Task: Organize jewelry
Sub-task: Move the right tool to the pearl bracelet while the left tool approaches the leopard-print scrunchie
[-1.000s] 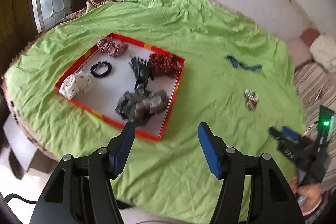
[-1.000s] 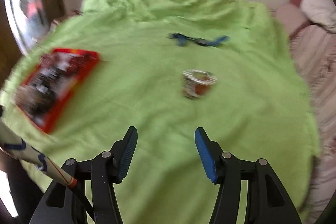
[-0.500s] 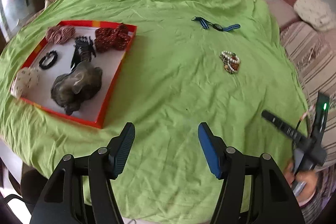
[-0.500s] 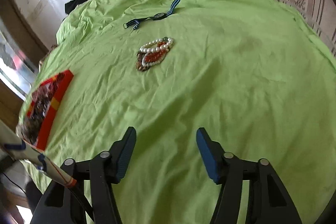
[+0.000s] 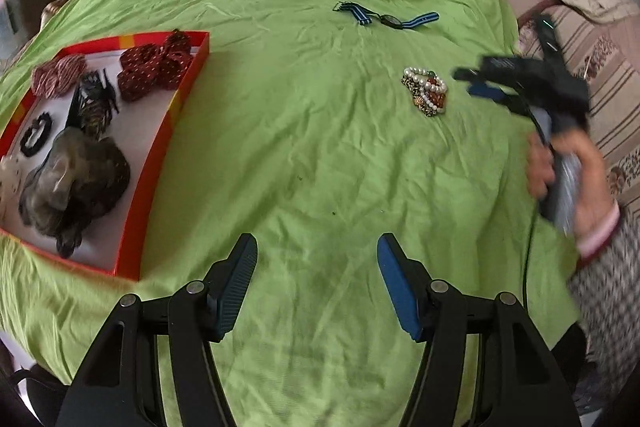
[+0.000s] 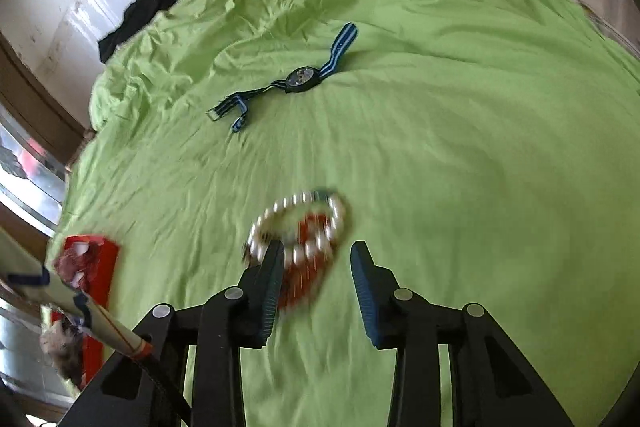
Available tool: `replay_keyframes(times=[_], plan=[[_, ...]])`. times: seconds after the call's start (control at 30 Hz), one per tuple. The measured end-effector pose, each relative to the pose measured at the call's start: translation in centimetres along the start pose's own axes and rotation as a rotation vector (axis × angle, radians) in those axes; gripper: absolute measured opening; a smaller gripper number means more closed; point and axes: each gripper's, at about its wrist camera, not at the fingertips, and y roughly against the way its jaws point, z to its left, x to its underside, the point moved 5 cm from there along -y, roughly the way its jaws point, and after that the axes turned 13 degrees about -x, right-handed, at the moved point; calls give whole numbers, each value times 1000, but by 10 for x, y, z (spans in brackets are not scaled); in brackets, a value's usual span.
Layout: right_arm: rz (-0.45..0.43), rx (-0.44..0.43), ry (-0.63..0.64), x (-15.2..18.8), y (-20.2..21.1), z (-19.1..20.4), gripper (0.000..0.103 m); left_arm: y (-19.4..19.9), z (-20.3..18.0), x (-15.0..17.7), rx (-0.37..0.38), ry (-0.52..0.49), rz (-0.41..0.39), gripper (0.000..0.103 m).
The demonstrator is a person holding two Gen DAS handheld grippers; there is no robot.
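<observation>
The right tool [image 6: 316,269], jaws spread wide, is hovering over the bracelet bundle [image 6: 304,231] lying on the green sheet [image 6: 440,147]; closing now risks pinching only some strands, scattering the rest.

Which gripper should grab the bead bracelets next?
Right. The right gripper is open, with the bead bracelets right at its fingertips. The left gripper hangs well short of them.

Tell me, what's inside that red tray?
The red tray holds a dark grey bundle, a black claw clip, red and pink fabric pieces, a black ring. Anything beneath the bundle is hidden.
</observation>
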Motion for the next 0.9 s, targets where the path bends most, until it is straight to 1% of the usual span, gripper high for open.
replay_keyframes(times=[0.07,0.1,0.2,0.27,0.3,0.33,0.43,0.5,0.57,0.6,0.67,0.73,0.8,0.87,0.9], plan=[[24,32,17,-9,-17,-3,38,-5,0,-1,-11,-18,-4,62],[40,70,31,-13,-30,-5,38,-7,1,-1,-13,-22,-4,62],[76,129,65,-18,-52,-9,36,-14,4,-2,-12,-27,4,61],[89,188,119,-18,-58,-7,23,-17,6,-2,-13,-24,8,61],[96,239,146,-18,-58,-6,14,-18,7,-2,-13,-23,9,61],[97,253,144,-18,-56,-7,10,-19,8,-2,-12,-22,10,61],[74,317,99,-17,-35,-25,10,-18,8,-3,-3,-15,10,61],[65,343,66,-9,-13,-41,10,-14,7,-3,4,-13,5,61],[65,328,30,5,7,-51,10,-12,5,-5,13,-11,3,61],[64,315,9,18,25,-56,10,-11,3,-6,19,-10,5,61],[73,296,-18,40,46,-60,10,-10,-1,-9,33,-9,7,61],[76,240,-49,69,66,-63,11,-9,-9,-17,64,-9,16,61],[39,168,-49,88,79,-60,11,-10,-19,-29,95,-5,21,61],[-34,114,-31,97,87,-56,25,-15,-33,-49,125,0,28,61],[-77,94,-27,99,91,-57,39,-17,-38,-56,135,4,28,61]])
